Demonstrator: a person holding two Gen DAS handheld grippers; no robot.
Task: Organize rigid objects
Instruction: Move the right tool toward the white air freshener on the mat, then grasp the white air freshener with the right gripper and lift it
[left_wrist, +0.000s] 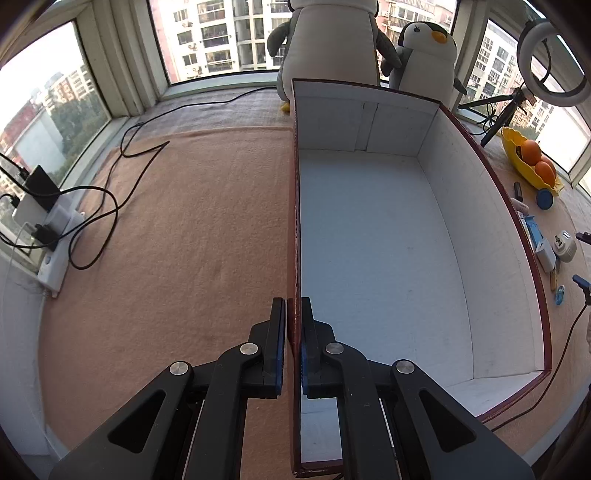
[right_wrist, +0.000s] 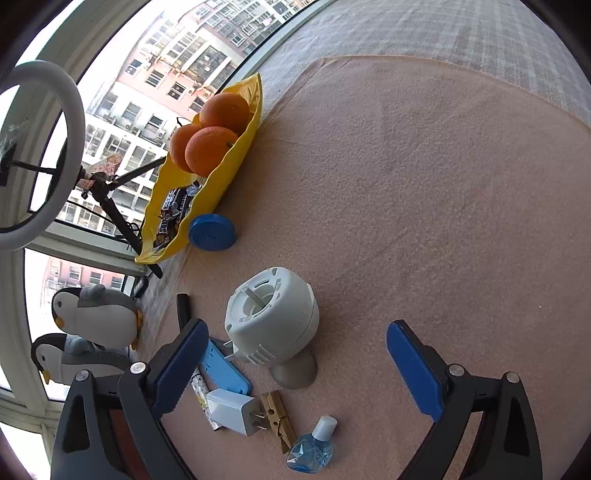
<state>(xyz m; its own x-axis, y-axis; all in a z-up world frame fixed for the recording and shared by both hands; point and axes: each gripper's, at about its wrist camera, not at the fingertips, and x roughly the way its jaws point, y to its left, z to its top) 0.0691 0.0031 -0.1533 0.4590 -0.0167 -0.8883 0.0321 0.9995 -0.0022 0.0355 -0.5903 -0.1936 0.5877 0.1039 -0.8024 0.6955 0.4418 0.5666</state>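
My left tongs (left_wrist: 293, 325) are clamped on the near part of the left wall of the box (left_wrist: 388, 236); one finger sits outside the wall, the other inside, with the red edge pinched between the pads. The box lies open on the pink blanket (left_wrist: 177, 229), white inside, nothing in it, its long axis running from near to far away from me.

My right tongs (right_wrist: 299, 365) stand wide apart and hold nothing. They hover over the small items gathered on the blanket just to the right of the box. Between and just beyond the fingers I note: a white round plug-in device (right_wrist: 273, 317), lying tipped with its prongs toward the left finger; a blue case (right_wrist: 225, 365); a white charger (right_wrist: 231, 410); a wooden clothespin (right_wrist: 279, 417), long axis near to far; a small blue bottle (right_wrist: 312, 446) nearest to me. A blue disc (right_wrist: 212, 232) lies farther off beside the yellow dish (right_wrist: 225, 173) of oranges (right_wrist: 210, 147).

Judgement: the right hand is plainly the nearer to every loose item, and the round device sits almost centred in its gap, slightly far. The box lies to the left of these items, so a pick would call for a carry leftward over the right wall while the left hand steadies the box
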